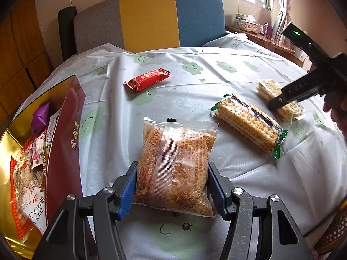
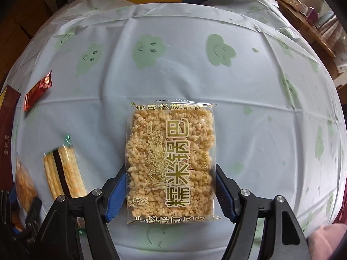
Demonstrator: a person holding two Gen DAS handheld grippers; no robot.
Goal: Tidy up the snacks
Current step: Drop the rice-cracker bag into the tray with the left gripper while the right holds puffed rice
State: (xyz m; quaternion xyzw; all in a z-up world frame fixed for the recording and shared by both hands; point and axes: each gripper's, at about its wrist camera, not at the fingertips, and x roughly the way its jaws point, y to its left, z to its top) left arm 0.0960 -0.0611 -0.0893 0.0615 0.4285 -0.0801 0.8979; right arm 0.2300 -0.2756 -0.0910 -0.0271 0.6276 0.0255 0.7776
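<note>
From the left wrist, the left gripper (image 1: 172,189) has its blue pads pressed to both sides of a clear pack of brown crumbly snack (image 1: 174,169), red print on it too small to read, its far end lying on the tablecloth (image 1: 195,86) with green smiling clouds. To the left stands a dark red box (image 1: 65,134) with gold characters, the first reading 金, and inside sit small wrappers, one marked with 原味. Further out lies a red candy wrapper (image 1: 148,79), gold writing unreadable. On the right lies a cracker pack with green ends (image 1: 249,122), a black strip of tiny print along it. Beyond that, the right gripper (image 1: 279,104), letters "DAS" on its body, reaches over another clear pack. Over to the right wrist: the right gripper (image 2: 171,195) clamps a clear rice crisp pack (image 2: 171,162) by both long edges, big gold characters 糯米锅巴 beside a wheat-ear drawing, and it rests against the cloth. At left, blurred, are the cracker pack (image 2: 63,173) and the red wrapper (image 2: 38,91).
</note>
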